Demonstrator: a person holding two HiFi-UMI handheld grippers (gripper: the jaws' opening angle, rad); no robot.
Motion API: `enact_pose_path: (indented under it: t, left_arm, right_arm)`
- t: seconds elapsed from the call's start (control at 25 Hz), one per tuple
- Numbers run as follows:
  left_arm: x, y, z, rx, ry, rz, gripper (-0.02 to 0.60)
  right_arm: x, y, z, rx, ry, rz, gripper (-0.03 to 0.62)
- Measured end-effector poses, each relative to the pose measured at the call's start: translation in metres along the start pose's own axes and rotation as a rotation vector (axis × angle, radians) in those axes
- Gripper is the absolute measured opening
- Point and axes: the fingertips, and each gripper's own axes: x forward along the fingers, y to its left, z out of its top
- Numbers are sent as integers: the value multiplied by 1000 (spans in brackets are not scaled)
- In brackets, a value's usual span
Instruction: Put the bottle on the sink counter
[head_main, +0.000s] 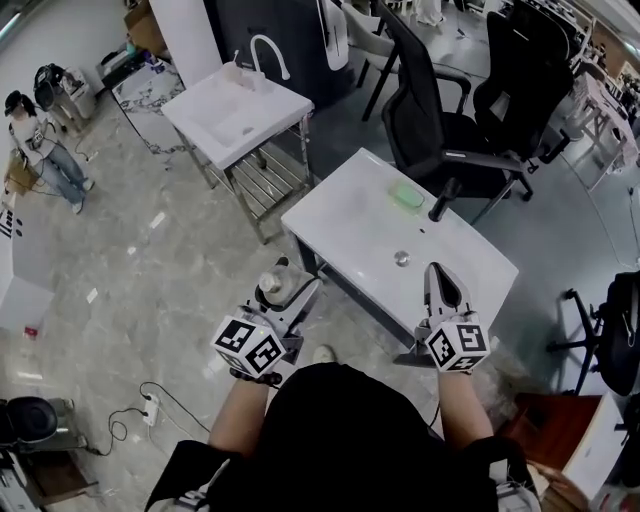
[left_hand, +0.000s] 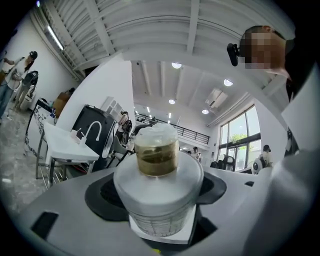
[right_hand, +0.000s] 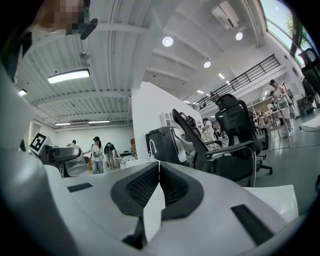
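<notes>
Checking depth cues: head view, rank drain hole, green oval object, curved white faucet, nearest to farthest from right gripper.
1. Drain hole, just left of the right gripper.
2. Green oval object, near the sink counter's far edge.
3. Curved white faucet, on the other sink, upper left.

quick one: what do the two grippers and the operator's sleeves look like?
Both left gripper and right gripper: light grey moulded bodies, black ribbed pads lining the jaws, a cube of black-and-white square markers on each. No cables visible. Operator wears a black top, forearms bare.
</notes>
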Motion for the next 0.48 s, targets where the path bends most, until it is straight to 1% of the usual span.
enact_pose_path:
  t: [0.24,0.48]
  left_arm:
    - [24,40,6,-8,19,-34,356]
    - [41,58,-1,-28,49,-78,356]
  right_arm:
    - [31,2,3,-23,0,-24,32]
    - [41,-8,-9,-7,21,-93,32]
